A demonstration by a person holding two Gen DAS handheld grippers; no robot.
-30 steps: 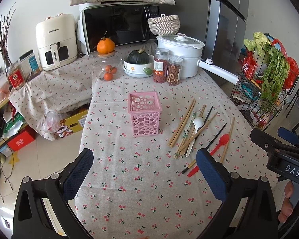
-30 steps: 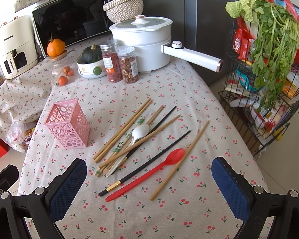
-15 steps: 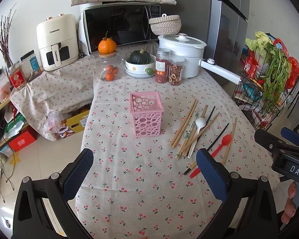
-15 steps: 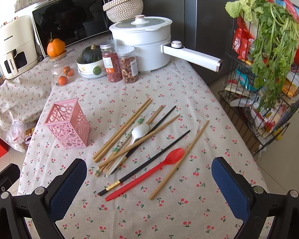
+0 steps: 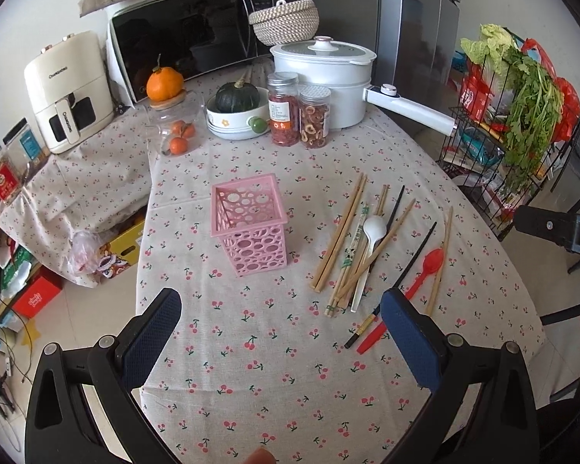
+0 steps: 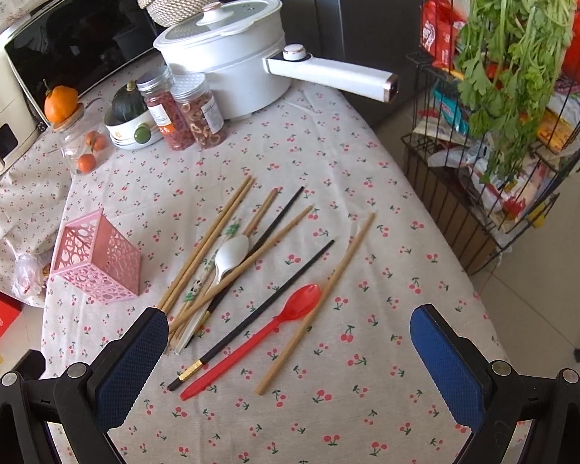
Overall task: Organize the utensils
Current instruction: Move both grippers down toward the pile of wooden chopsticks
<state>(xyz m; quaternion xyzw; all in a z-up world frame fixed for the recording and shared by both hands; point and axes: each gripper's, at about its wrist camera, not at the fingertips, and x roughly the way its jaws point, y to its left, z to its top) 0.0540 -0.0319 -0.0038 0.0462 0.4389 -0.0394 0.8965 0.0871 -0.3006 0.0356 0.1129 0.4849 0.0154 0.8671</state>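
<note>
Utensils lie loose on the bench [image 5: 251,367], to the right of my pink holder [image 5: 249,224]: bamboo chopsticks [image 5: 340,237], black chopsticks [image 6: 251,317], a white spoon [image 5: 373,230] and a red spoon [image 6: 286,315]. The holder stands upright with nothing in it that I can see, well apart from the pile.

My left tool [image 5: 280,332] hovers over the near part of the bench with its blue pads spread wide, gripping nothing. Its view takes in the whole holder from above, plus the air fryer [image 5: 67,91] and microwave [image 5: 189,40] at the back; its right pad covers the near ends of a black chopstick and the red spoon.

My right tool [image 6: 290,352] is also spread wide and holds nothing, hanging over the near ends of the red spoon and a lone bamboo chopstick [image 6: 317,303]. Its view shows those ends in full, the gold band on the black chopstick, and the pot [image 6: 228,54] handle close up. The wire rack [image 6: 495,178] of greens fills its right side. From here the holder sits at the left, seen tilted.
</note>
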